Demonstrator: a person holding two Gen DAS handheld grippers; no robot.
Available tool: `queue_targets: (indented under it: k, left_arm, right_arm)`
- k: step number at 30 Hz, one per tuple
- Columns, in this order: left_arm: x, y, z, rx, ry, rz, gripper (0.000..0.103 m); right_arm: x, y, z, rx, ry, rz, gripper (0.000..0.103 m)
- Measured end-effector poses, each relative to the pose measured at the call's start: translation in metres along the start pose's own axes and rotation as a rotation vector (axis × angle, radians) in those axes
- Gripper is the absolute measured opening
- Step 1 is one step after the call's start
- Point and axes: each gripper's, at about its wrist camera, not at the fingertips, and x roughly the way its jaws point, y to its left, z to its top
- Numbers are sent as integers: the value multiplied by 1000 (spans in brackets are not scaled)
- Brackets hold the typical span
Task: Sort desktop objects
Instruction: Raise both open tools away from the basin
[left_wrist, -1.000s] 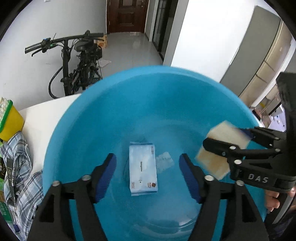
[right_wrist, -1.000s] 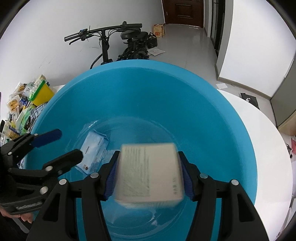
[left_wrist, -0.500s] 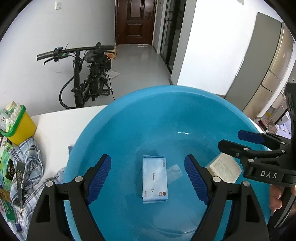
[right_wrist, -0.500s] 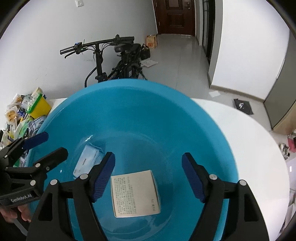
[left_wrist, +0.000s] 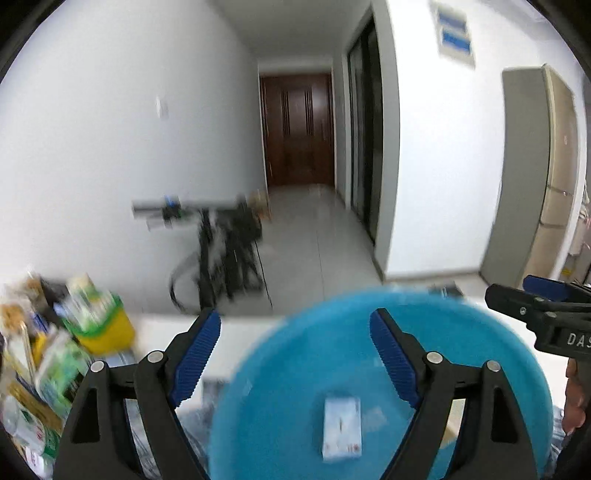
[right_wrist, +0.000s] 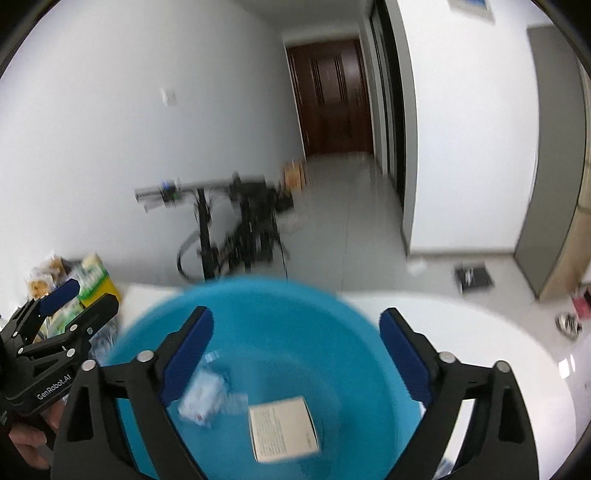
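A: Item one: large round blue plastic basin (right_wrist: 295, 332), sitting on the white rounded tabletop (right_wrist: 480, 325). Contents showing: a flat beige printed cardboard box (right_wrist: 282, 428) lying near the bottom, and a pale blue soft tissue packet (right_wrist: 201, 400) lying just beside it, to its left.

B: Item two: left gripper (left_wrist: 295, 354), black frame with blue ribbed pads, jaws standing wide apart, holding nothing, hovering above the basin's left rim. Item three: right gripper (right_wrist: 295, 350), same build, jaws equally spread, also carrying nothing, hanging over the basin's middle.

A: Item four, unsorted stock: a heap of snack packets and a yellow tub with a green rim (left_wrist: 105, 325) piling up at the table's left edge, beside crumpled checked cloth; the view is blurring there, so single pieces are hard to tell.

B: Risks I am judging. Both frames are smearing, so aiming at the next piece from here is looking unreliable.

A: Agreed. The grippers are sitting near each other; crossing toward the heap could knock them together or clip the basin rim and shift it.

B: And grabbing into that loose heap could drag neighbours off the table's edge.
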Motion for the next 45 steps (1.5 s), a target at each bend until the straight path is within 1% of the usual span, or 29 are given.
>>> queue_targets:
  k: [2,4,5,6,7,8,9,10,11,12,13,15,17,19,21,23,25,26,28,30,32,34,36,39,42,45]
  left_arm:
    - [-19,6,4,-37,-102,-15,92]
    - [-31,12,7,-72,-160,-43,96]
    - [-38,15,10,-83,-188,-42,99]
    - [-45,15,12,-87,-225,-15,103]
    - [-51,15,13,-83,-249,28,103]
    - [-58,13,14,-84,-277,119,103]
    - [-63,12,14,-90,-297,179,103]
    - [-67,13,14,-96,-314,211,103]
    - [-71,14,15,-99,-332,208,103]
    - [-72,15,17,-97,-329,185,103]
    - [-72,17,19,-92,-308,143,103]
    - [-72,15,21,-70,-260,81,103]
    - [-69,12,24,-39,-218,56,103]
    - [-72,12,24,-42,-234,49,103]
    - [-80,16,22,-77,-258,48,103]
    - [-87,21,22,-115,-265,27,103]
    - [-90,22,23,-131,-262,25,103]
    - [-92,23,23,-132,-272,11,103]
    - [-94,22,24,-109,-280,-2,103]
    - [-98,16,27,-54,-275,-5,103]
    - [-101,12,25,-34,-279,11,103]
    - [-105,11,25,-42,-287,-1,103]
    - [-105,11,26,-60,-275,-30,103]
    - [-107,14,27,-87,-277,-40,103]
    - [-108,14,27,-86,-283,-33,103]
    - [-111,11,27,-71,-297,-31,103]
  right_arm:
    - [-17,9,3,-43,-96,-9,102]
    - [-33,17,6,-84,-172,-22,103]
    - [-40,20,7,-99,-195,-24,103]
    - [-45,23,8,-107,-213,-27,103]
    - [-51,25,9,-110,-227,-26,103]
    - [-55,26,11,-111,-235,-19,103]
    - [-58,27,12,-110,-236,-14,103]
    - [-60,28,14,-108,-230,-14,103]
    - [-61,28,15,-107,-224,-19,103]
    - [-62,29,16,-107,-221,-34,103]
    - [-63,30,17,-111,-224,-52,103]
    - [-67,32,17,-129,-247,-96,103]
    - [-70,30,16,-142,-254,-120,103]
    - [-68,30,16,-151,-224,-115,103]
    - [-68,29,17,-173,-198,-96,103]
    - [-71,27,16,-169,-218,-136,103]
    - [-71,28,17,-166,-239,-191,103]
    - [-73,30,17,-175,-259,-205,103]
    - [-82,32,15,-196,-294,-217,103]
    - [-91,35,14,-211,-330,-229,103]
    - [-96,36,15,-192,-359,-242,103]
    - [-104,36,15,-151,-389,-256,103]
    - [-108,35,17,-129,-417,-233,103]
    - [-109,32,20,-116,-415,-222,103]
    - [-113,30,20,-116,-410,-206,103]
    - [-114,29,19,-90,-412,-196,103]
